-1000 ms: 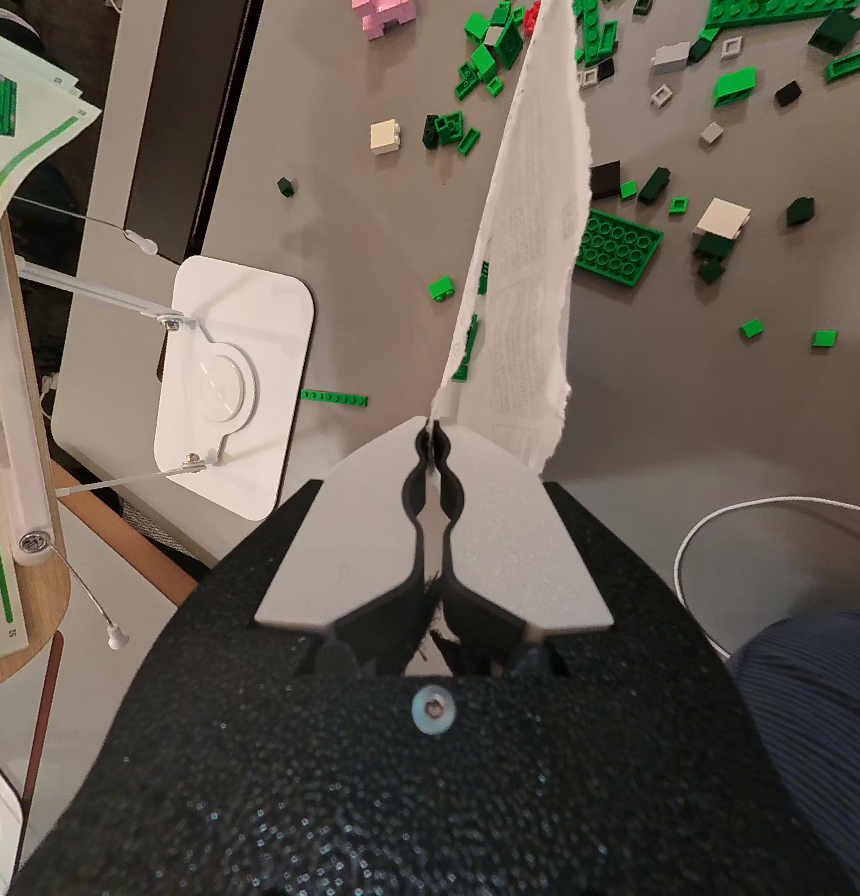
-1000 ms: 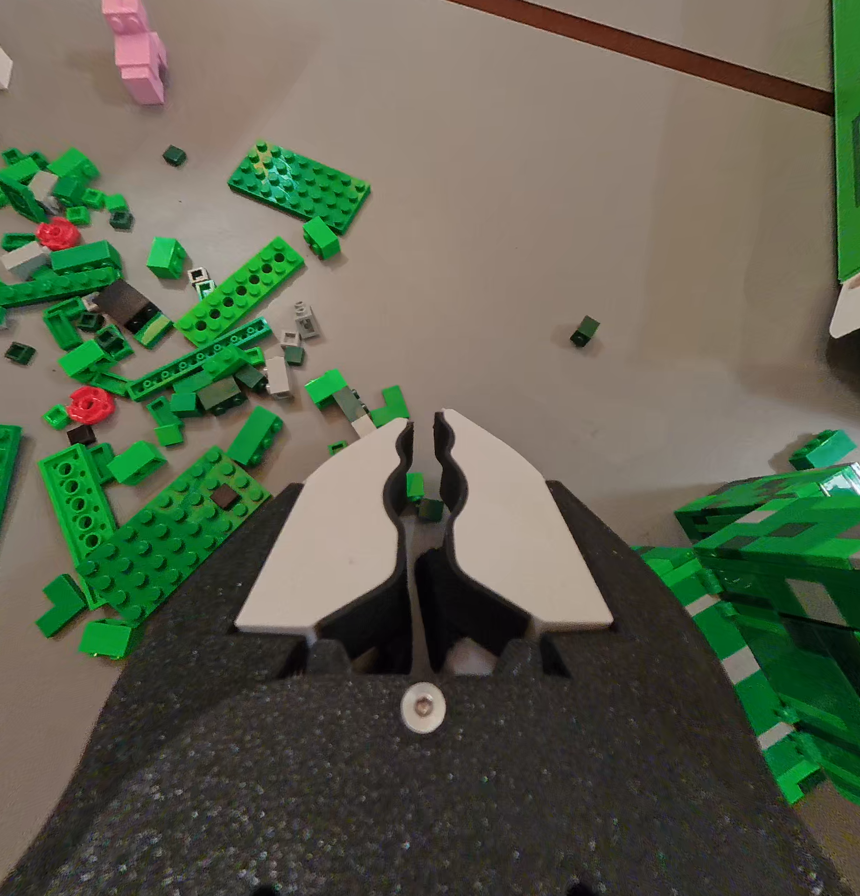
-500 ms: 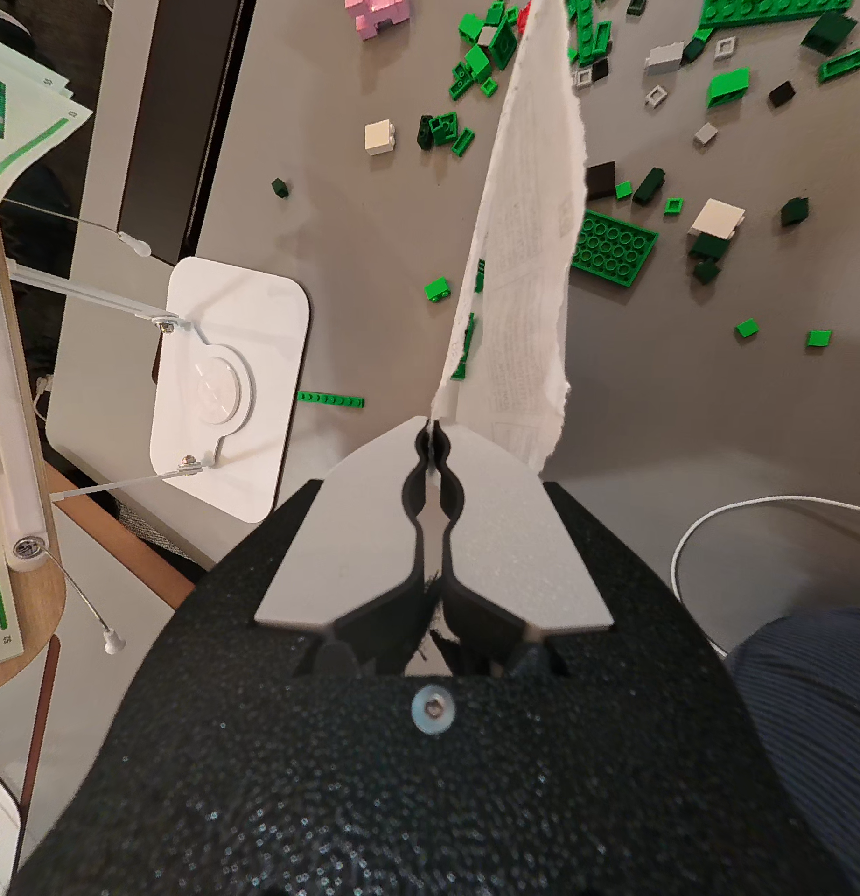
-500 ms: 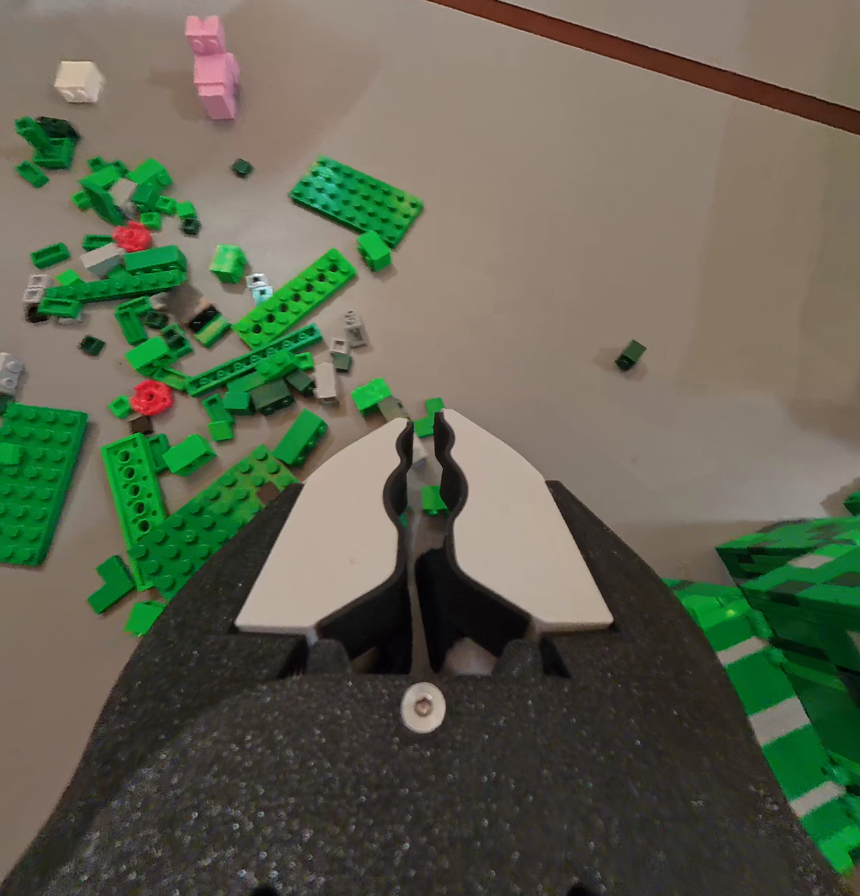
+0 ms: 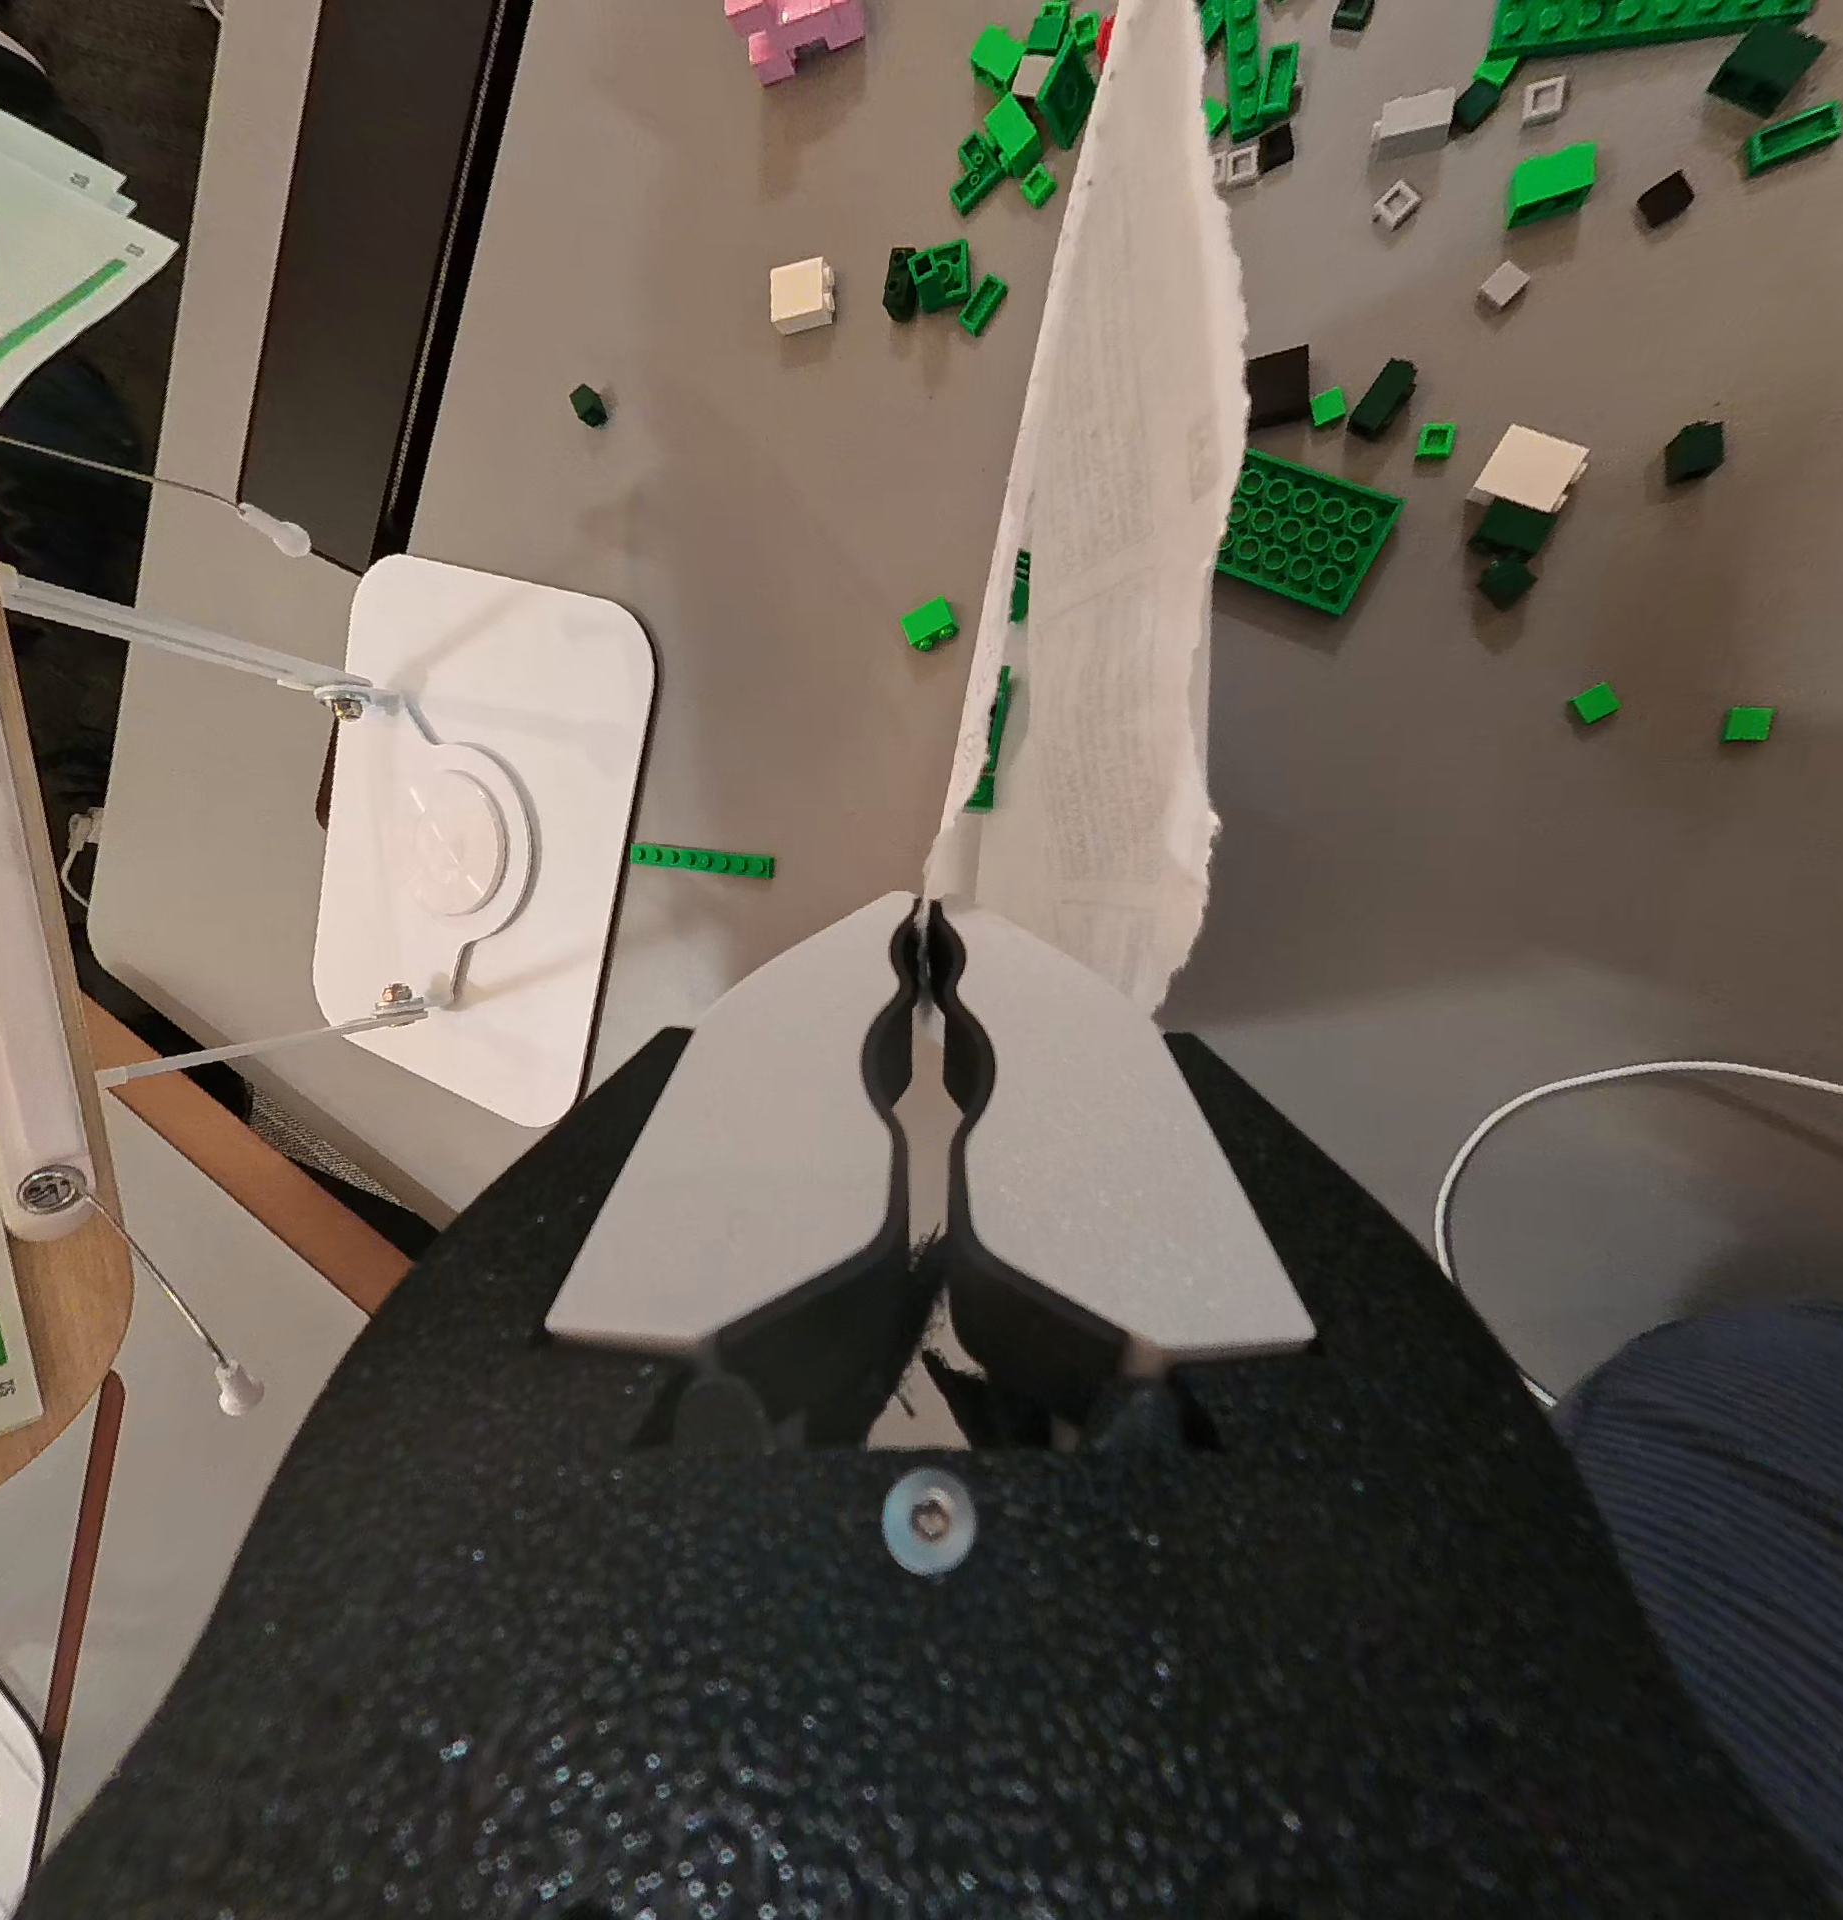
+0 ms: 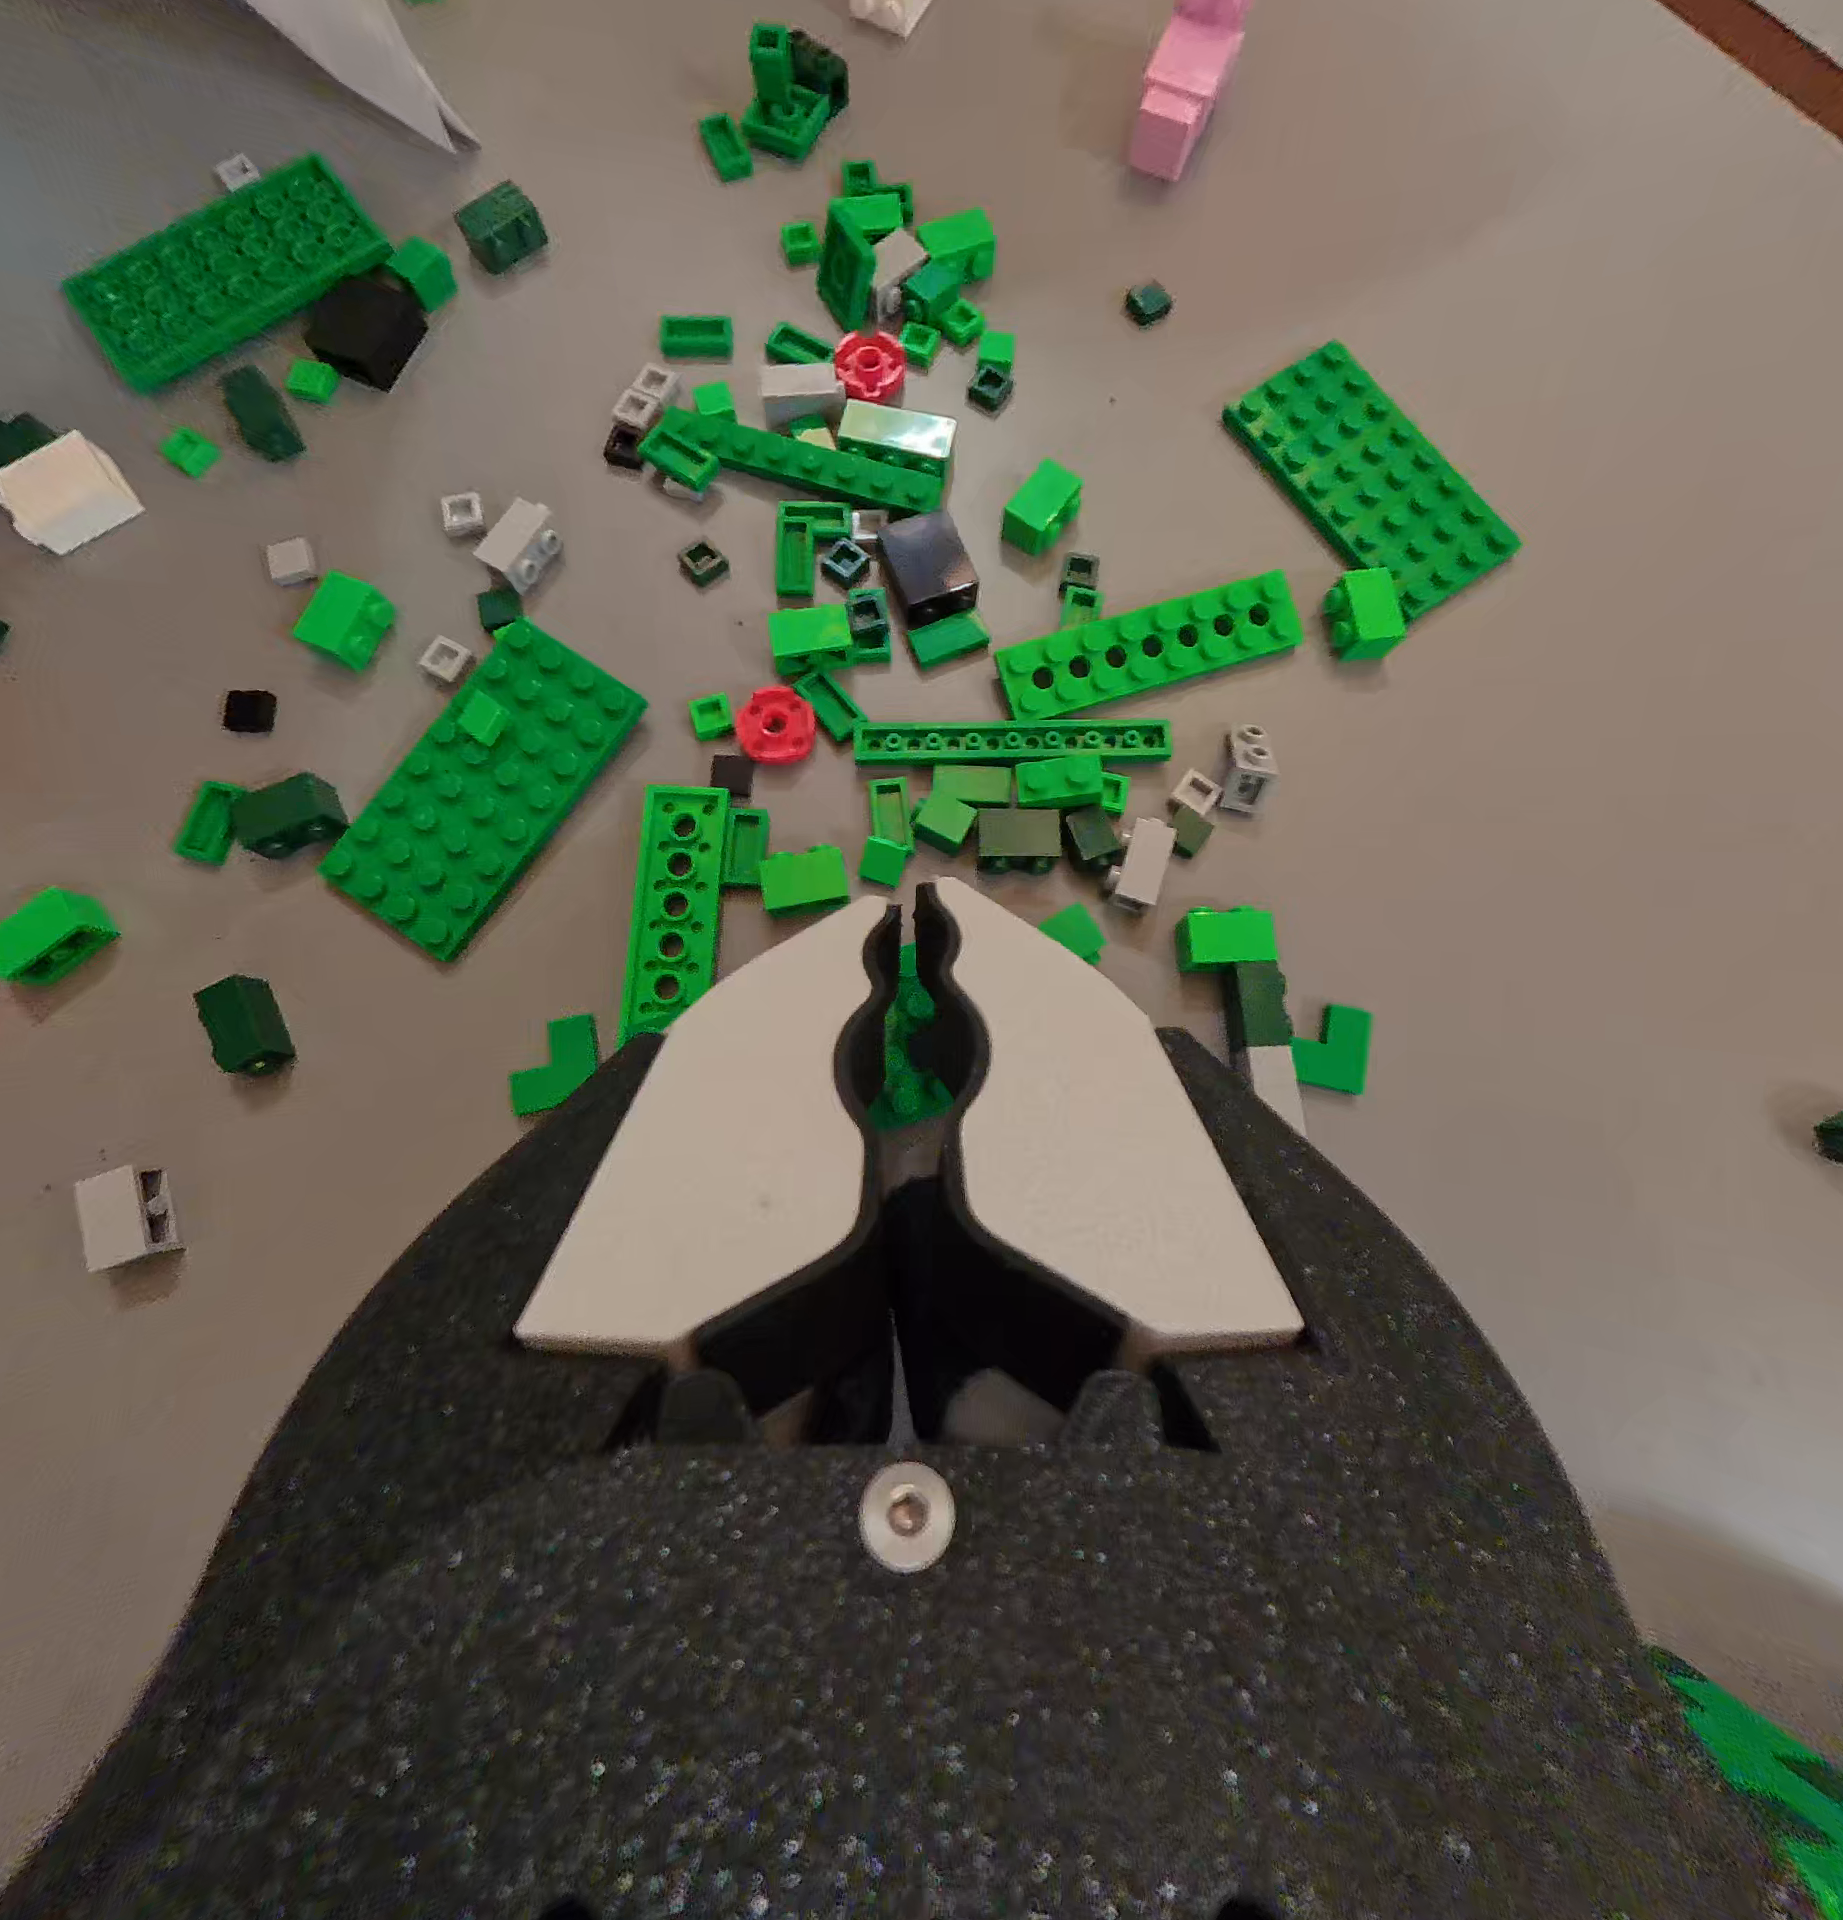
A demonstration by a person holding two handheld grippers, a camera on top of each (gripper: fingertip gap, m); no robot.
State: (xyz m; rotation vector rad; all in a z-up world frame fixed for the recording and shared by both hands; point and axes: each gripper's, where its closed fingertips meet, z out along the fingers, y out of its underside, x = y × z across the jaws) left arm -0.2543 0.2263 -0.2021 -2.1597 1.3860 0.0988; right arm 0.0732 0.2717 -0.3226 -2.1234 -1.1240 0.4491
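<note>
1. Pinching the lower corner of a white torn-edged sheet of printed paper (image 5: 1114, 582), the left gripper (image 5: 925, 914) has its jaws closed together at the tips; the sheet stands up from the tips and runs away over the desk to the top edge of the left wrist view.
2. Just left of those jaws, a thin bright-green studded strip (image 5: 701, 862) lies flat on the grey desk (image 5: 771, 540); beyond it stands a white rounded-square stand base with metal rods (image 5: 481, 831).
3. Right of the sheet lies a green studded rectangular plate (image 5: 1312, 535), with small green, grey and black bricks scattered around it, and a white cable (image 5: 1519, 1112) curves near the gripper's right side.
4. The right gripper (image 6: 909, 909) has its jaws drawn narrow, a slim gap left at the tips; green studs show through the wider hollow behind the tips, but whether they are gripped or lie on the desk beneath cannot be told.
5. Just ahead of these tips lie a small bright-green brick (image 6: 805, 878) and a green beam with round holes (image 6: 676, 904); farther off sit a red round stud piece (image 6: 775, 724), a large green studded plate (image 6: 486, 784) and a pink block figure (image 6: 1182, 99) at the far edge.
</note>
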